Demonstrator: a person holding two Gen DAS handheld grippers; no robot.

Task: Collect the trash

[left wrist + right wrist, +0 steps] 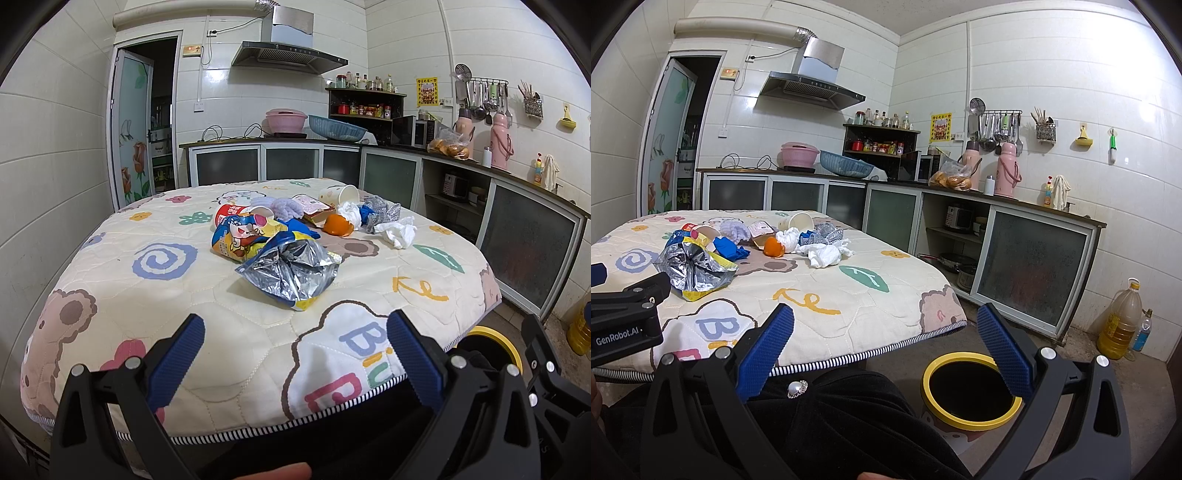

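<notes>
both grippers, left gripper (295, 328) and right gripper (885, 325), hover with jaws wide, empty; best pinch the crumpled silver foil snack bag (291, 271) by its raised edge first.

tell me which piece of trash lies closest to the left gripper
The crumpled silver foil bag: it sits at the pile's near edge, ahead of the open left gripper.

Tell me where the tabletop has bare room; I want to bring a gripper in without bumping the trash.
Free: the near strip of the quilted tabletop between its striped edge and the silver foil bag, and the left side around the blue swirl print. Crowded: the far middle, from the red cup past the orange peel to the white tissue.
</notes>
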